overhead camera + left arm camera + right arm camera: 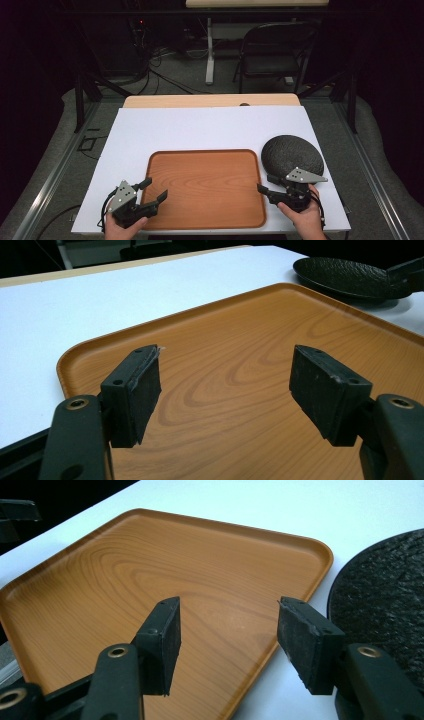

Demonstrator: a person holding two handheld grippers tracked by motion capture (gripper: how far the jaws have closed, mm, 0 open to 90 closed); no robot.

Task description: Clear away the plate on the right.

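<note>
Wooden tray (207, 187) flat on white table cover (200, 130), at centre, nothing in it. Black round plate (292, 156) at 2 o'clock of tray, just beside its right rim. Left gripper (155, 190) at 8 o'clock, over tray's near-left corner, jaws wide apart, nothing held. Right gripper (264, 184) at 4 o'clock, between tray rim and plate, jaws wide apart, holding nothing.

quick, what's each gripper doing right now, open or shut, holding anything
left gripper: open, holding nothing, over the wooden tray.
right gripper: open, holding nothing, at the tray's edge beside the black plate.
</note>
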